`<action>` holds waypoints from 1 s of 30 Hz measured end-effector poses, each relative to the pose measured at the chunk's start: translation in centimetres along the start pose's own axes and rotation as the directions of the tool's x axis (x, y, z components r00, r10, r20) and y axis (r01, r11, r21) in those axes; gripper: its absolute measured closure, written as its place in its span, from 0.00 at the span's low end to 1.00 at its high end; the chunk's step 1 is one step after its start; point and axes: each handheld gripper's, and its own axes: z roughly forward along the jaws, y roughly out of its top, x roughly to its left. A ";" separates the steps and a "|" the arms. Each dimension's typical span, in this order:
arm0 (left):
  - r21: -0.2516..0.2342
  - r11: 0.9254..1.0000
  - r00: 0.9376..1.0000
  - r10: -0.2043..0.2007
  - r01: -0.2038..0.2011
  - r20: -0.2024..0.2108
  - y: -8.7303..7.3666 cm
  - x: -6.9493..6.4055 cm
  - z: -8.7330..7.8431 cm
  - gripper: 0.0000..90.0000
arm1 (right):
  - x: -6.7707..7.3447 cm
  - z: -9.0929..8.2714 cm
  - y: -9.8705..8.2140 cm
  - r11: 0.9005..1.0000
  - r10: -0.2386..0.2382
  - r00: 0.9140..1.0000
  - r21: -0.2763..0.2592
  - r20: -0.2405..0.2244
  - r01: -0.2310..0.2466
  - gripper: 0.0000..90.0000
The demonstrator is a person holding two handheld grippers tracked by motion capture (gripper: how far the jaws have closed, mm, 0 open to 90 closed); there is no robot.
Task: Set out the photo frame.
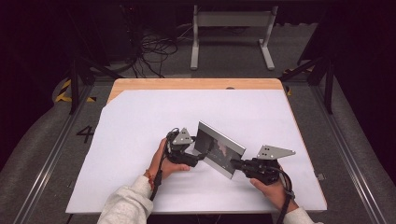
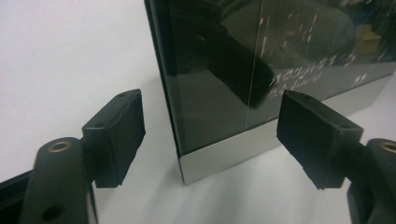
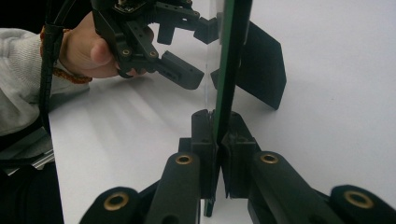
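The frame (image 1: 219,150) stands up on the table (image 1: 140,121), between both grippers. The right gripper (image 3: 218,140) pinches its edge tight. The left gripper (image 2: 210,130) is spread wide around the other edge, not touching. Standing it looks done; letting go remains.

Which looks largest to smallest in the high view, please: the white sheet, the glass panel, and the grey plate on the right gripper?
1. white sheet
2. glass panel
3. grey plate on the right gripper
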 end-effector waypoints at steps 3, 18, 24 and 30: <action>-0.003 1.000 1.000 -0.003 0.003 0.015 0.0 -0.2 0.1 0.34 | 0.1 -0.1 0.0 1.000 -0.009 1.000 0.004 0.012 0.009 0.92; 0.014 1.000 0.999 -0.008 0.008 0.053 -0.3 0.1 -0.3 0.50 | 0.4 0.4 -1.2 0.993 -0.077 0.996 0.096 0.048 0.073 0.91; 0.021 1.000 0.999 -0.019 0.018 0.051 -0.5 0.1 -0.8 0.55 | 0.6 0.5 -1.2 0.992 -0.085 0.994 0.097 0.065 0.078 0.92; 0.045 0.999 0.999 -0.010 0.009 0.030 -0.9 -0.2 -1.7 0.63 | 0.4 0.8 -1.2 0.995 -0.062 0.995 0.080 0.080 0.055 0.90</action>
